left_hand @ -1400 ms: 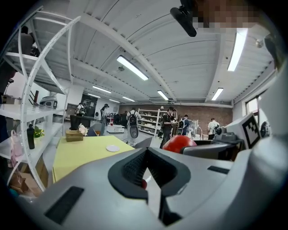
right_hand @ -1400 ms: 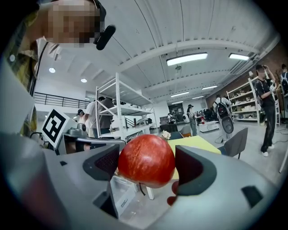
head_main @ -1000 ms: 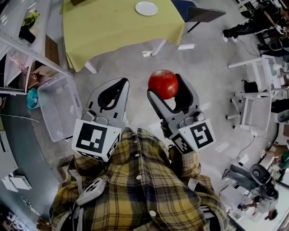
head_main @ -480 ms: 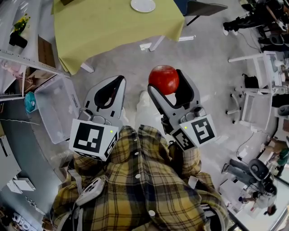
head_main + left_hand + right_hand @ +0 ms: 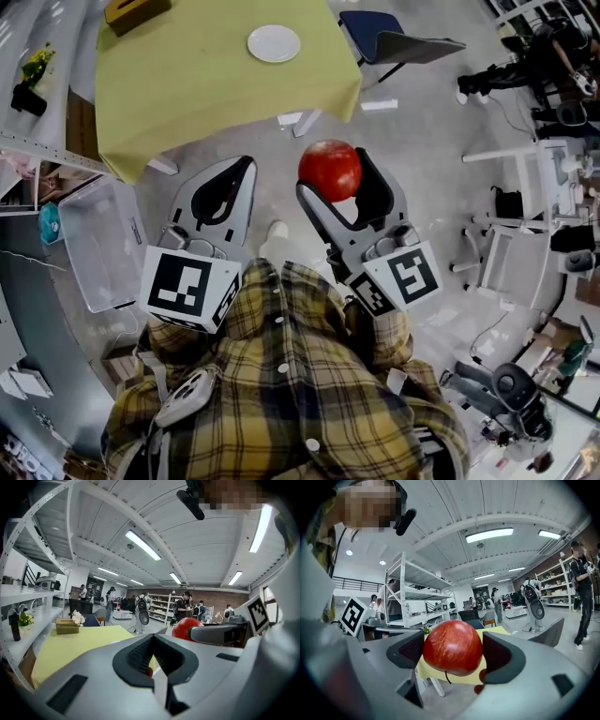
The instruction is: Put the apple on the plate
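We hold both grippers level before our chest, pointing toward the yellow desk (image 5: 187,84). The right gripper (image 5: 334,180) has its fingers clamped on the apple (image 5: 330,169), above the floor. The left gripper (image 5: 242,173) has its fingers pressed together, empty. The plate (image 5: 274,43) lies on the desk, well apart from the apple.

The head view looks steeply down past a plaid shirt (image 5: 281,375) onto the left claw (image 5: 246,167), the right claw (image 5: 333,175) and the yellow worktop (image 5: 206,84) ahead. Each claw view sits close behind its own jaws, facing level into the room — both share that worktop.
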Demonstrator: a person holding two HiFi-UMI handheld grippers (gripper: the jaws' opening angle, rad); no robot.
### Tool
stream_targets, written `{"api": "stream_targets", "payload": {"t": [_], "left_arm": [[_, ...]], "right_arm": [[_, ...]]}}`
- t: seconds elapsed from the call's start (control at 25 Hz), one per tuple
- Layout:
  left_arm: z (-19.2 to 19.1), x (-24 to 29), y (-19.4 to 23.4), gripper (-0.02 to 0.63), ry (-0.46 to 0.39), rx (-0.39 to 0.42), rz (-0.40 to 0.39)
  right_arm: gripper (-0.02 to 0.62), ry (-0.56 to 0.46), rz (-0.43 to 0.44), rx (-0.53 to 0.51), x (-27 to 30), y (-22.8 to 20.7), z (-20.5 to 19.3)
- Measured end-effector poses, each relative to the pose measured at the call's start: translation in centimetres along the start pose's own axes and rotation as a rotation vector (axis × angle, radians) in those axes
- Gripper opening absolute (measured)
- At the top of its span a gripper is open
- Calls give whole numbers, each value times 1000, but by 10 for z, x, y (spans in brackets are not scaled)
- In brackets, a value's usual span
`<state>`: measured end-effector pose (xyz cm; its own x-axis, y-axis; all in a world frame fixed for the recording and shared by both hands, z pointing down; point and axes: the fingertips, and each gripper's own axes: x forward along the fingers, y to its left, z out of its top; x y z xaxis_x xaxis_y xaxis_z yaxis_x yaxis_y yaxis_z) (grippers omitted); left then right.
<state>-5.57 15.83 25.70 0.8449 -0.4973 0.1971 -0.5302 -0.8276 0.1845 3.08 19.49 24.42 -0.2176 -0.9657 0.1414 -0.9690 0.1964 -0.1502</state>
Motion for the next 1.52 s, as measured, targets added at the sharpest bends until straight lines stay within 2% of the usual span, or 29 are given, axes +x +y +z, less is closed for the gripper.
{"api": "stream_targets", "payload": {"t": [0.2, 0.48, 0.88, 1.2, 1.52], "left_arm": [[11, 42, -20, 5, -8, -13, 40], [13, 69, -18, 5, -14, -21, 109], [15, 114, -6, 5, 9, -9, 113], [41, 168, 40, 5, -10, 18, 94], [72, 220, 114, 6, -16, 23, 76]], "right_arm": [[373, 22, 50, -5, 0, -46, 8], [373, 22, 81, -2, 3, -82, 10], [373, 36, 90, 34, 28, -115, 3], [373, 31, 86, 28, 92, -147, 17], [373, 22, 92, 17, 187, -167, 42]]}}
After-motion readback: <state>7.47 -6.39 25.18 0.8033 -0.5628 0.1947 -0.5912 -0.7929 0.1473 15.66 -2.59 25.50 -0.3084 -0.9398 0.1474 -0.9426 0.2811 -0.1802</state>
